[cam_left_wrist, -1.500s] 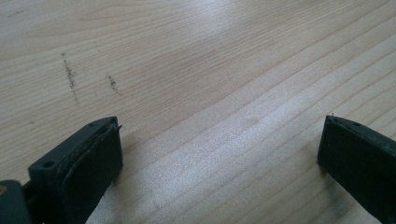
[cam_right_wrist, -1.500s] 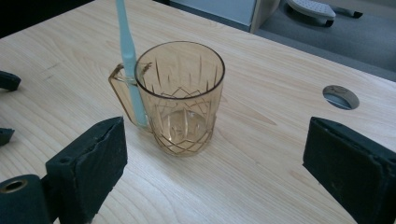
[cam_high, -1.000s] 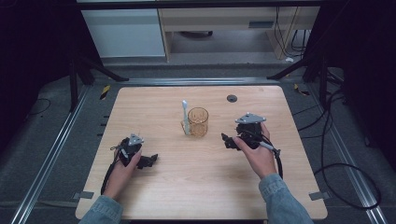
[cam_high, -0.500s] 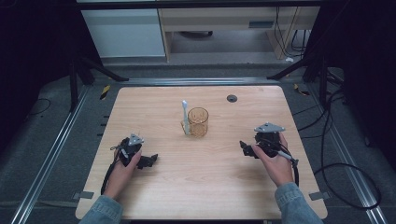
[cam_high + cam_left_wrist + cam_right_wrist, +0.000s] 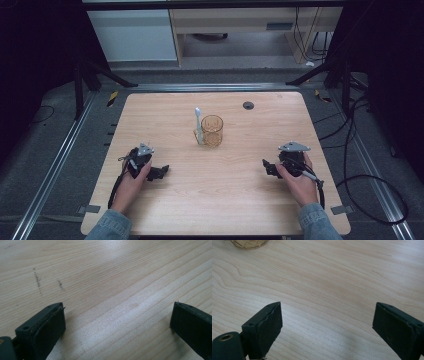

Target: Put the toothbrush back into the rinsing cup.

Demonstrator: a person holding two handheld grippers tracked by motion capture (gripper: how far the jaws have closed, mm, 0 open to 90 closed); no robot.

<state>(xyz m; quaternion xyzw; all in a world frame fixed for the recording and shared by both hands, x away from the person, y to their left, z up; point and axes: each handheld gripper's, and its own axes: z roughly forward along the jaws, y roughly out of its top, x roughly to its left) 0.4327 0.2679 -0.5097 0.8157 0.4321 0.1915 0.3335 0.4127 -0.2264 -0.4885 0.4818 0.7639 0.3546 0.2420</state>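
Either side of the amber glass (image 5: 212,131), we rest left gripper (image 5: 159,172) and right gripper (image 5: 266,166) spread, empty; seemingly idle; any grasp needs reaching inward.

No legible text, label, brand, number or sign on anything.

We hold our black two-jaw left gripper (image 5: 159,173) and black two-jaw right gripper (image 5: 267,168) low, jaws spread wide, pointing inward.
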